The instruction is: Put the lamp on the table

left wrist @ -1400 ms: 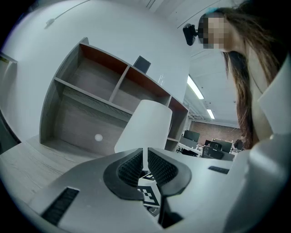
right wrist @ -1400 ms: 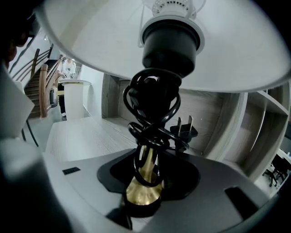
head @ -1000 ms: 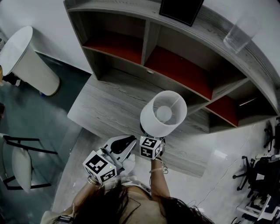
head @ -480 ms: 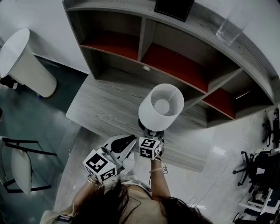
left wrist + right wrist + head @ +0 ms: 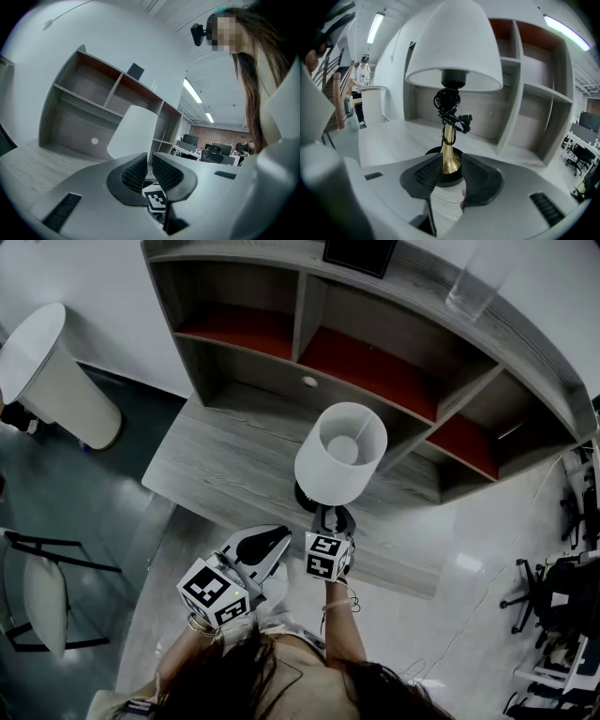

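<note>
Right gripper point(image 5: 451, 161) is clamped on the brass stem of the lamp point(image 5: 449, 70), low down, just above the black base. The lamp stands upright over the grey wooden table point(image 5: 211, 465), in front of the shelf unit point(image 5: 375, 362). Left gripper point(image 5: 150, 163) hangs back near my body, jaws almost together with nothing between them. It's just idling.

To do this step well, I'd keep the stem vertical and lower it straight, so the base meets the wood flat rather than on one edge. That shade is big and sits high, so I reckon any tilt on release would rock the lamp. I'd part the jaws only once the weight is clearly on the table, then back out level without nudging the stem. The cord point(image 5: 449, 108) is bundled round the stem above my jaws, so I'd keep clear of it.

What I can't settle is whether the base is already down. My own jaws cover its front rim, and from the head view the shade hides nearly all of it.
</note>
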A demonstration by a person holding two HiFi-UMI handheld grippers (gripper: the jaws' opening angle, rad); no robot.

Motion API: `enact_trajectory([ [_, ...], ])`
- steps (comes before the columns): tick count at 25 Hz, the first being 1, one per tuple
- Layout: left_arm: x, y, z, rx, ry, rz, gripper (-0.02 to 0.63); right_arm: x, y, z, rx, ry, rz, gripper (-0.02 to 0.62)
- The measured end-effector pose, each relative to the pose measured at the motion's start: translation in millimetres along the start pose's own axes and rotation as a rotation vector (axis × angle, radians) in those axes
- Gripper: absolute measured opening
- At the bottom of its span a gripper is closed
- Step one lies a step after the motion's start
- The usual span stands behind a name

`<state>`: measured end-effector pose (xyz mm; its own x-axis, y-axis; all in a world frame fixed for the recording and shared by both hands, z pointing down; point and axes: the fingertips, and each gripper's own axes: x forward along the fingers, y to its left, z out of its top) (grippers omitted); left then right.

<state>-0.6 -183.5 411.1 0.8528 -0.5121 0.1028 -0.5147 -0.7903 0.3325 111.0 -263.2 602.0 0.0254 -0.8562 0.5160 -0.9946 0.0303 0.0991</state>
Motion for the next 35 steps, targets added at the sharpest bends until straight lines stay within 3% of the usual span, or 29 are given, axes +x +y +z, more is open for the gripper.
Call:
enact_trajectory([
  [35,-78,-108,-13,0.073,-0.083,-0.019,0.038,-135,-9,-2,0.018,-0.138,-0.054,0.054],
])
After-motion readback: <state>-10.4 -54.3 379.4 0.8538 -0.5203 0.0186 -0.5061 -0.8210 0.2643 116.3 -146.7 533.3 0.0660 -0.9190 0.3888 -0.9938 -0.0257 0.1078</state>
